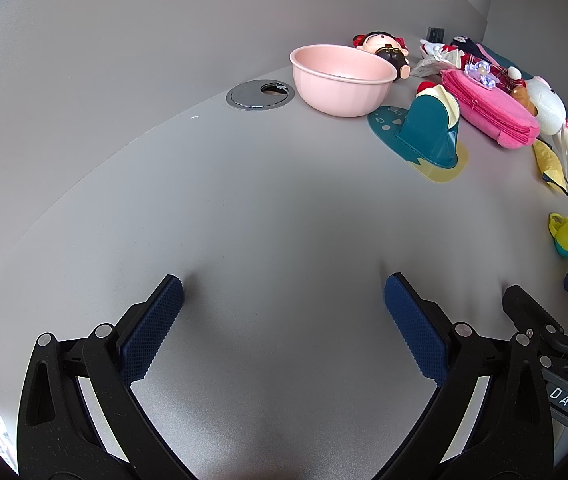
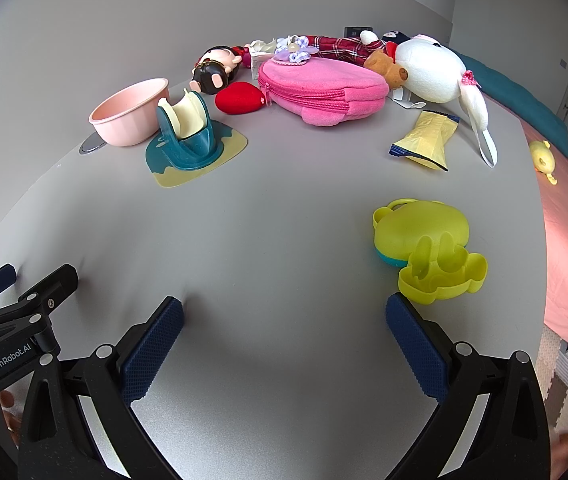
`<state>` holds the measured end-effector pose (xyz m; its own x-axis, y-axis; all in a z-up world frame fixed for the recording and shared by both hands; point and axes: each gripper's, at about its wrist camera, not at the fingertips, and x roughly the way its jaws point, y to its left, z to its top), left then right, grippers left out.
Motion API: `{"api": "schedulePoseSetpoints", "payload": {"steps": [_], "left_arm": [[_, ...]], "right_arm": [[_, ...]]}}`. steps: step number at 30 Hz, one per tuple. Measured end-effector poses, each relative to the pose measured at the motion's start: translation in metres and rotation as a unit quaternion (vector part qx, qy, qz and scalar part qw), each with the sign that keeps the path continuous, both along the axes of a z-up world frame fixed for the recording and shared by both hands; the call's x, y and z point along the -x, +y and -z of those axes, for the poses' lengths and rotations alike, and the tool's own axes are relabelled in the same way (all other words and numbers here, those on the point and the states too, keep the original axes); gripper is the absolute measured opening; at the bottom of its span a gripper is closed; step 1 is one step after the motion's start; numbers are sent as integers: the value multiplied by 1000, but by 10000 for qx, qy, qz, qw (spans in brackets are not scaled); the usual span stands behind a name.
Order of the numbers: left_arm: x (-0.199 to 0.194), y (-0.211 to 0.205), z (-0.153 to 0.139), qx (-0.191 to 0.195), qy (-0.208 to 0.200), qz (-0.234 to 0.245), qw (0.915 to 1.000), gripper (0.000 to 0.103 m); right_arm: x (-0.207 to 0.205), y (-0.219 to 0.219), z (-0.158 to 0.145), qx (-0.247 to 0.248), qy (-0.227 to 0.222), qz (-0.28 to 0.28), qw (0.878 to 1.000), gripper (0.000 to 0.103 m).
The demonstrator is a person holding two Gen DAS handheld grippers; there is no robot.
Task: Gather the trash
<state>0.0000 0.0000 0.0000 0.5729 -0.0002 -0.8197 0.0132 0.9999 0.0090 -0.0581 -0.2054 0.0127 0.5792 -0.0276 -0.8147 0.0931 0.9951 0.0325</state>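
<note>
While both grippers, left [image 1: 284,292] and right [image 2: 284,312], hover spread wide and empty over bare table [image 2: 276,220], likely staged for a reach, the yellow wrapper [image 2: 425,140], probable trash, lies far-right beside the plush rabbit [image 2: 431,70].

- Bowl [image 2: 130,114] at the desk's [image 2: 284,240] far left.
- Pouch [image 2: 319,88] right of the bowl.
- Wrapper [image 2: 425,140] right of the pouch.
- Lidded container [image 2: 423,240] nearer, right.

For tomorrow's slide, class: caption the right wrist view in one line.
Open right hand-held gripper hovers over a grey table, facing a yellow snack wrapper, pink pouch and pink bowl.
</note>
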Motion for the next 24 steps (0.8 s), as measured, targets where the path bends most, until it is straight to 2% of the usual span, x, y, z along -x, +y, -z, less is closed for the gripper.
{"api": "schedulePoseSetpoints", "payload": {"steps": [21,24], "left_arm": [[0,0,0,0,-1,0,10000,97],[-3,0,-1,21,77,-29,10000,97]], "right_arm": [[-1,-1,-1,-9,-1,0,10000,101],[1,0,-1,-8,-8,-311,9995,101]]}}
